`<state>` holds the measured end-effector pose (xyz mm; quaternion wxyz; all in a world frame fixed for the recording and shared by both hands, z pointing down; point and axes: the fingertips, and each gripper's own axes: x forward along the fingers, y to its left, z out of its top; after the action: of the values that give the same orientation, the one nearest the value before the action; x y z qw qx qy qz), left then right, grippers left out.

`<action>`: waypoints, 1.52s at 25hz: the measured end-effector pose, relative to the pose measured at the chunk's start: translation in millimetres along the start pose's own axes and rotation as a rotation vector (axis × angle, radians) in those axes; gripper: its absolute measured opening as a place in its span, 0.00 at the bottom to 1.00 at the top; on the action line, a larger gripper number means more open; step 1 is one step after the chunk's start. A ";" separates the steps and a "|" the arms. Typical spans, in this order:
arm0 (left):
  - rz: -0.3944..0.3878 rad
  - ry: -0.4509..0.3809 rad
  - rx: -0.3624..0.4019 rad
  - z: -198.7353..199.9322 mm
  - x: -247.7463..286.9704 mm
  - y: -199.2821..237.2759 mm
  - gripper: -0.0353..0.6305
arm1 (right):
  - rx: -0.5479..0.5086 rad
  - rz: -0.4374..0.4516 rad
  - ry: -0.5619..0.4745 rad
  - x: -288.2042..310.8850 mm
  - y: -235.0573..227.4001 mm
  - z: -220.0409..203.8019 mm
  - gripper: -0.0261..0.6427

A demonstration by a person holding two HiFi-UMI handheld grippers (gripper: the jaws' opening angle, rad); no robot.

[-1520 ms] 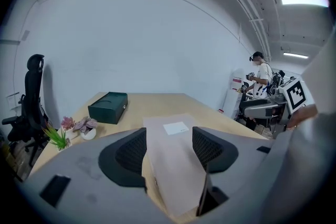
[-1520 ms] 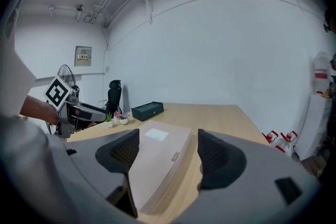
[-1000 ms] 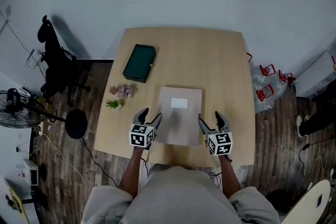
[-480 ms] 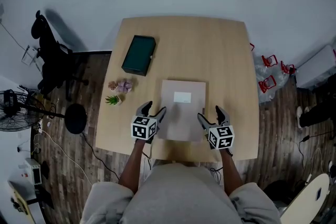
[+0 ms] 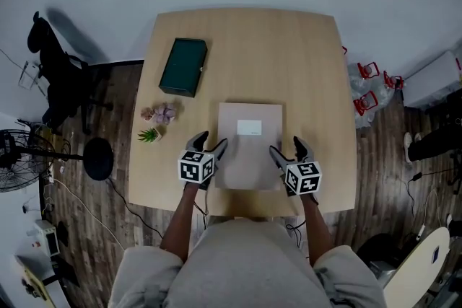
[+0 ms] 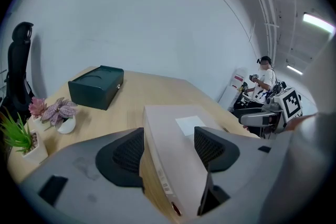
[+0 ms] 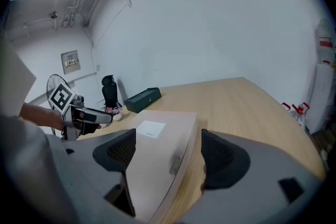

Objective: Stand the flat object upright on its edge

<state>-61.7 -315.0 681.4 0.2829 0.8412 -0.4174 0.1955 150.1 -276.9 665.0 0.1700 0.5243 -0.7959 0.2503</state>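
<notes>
While the head view shows the flat beige box (image 5: 249,159) lying flat near the table's (image 5: 310,68) front edge, only the gripper views show its side edges between open fingers. The left gripper (image 5: 211,141) has just been opening; neither it nor the right gripper (image 5: 287,148) presses. Both reach further along the box than a second ago. A dark green case (image 5: 183,67) and small potted plants (image 5: 163,113) sit clear, leftward.
</notes>
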 end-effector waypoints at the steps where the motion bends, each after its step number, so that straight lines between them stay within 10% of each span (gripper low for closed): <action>1: -0.004 0.005 -0.007 -1.0 2.8 1.7 0.47 | 0.002 0.001 0.008 2.9 -0.9 -1.3 0.60; 38: -0.120 0.210 -0.098 -24.5 58.8 17.1 0.50 | 0.167 0.117 0.262 76.2 -24.7 -36.1 0.60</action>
<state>-44.0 -342.6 738.7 0.3770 0.8246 -0.3436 0.2448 143.2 -321.2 740.6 0.2133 0.4521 -0.7726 0.3914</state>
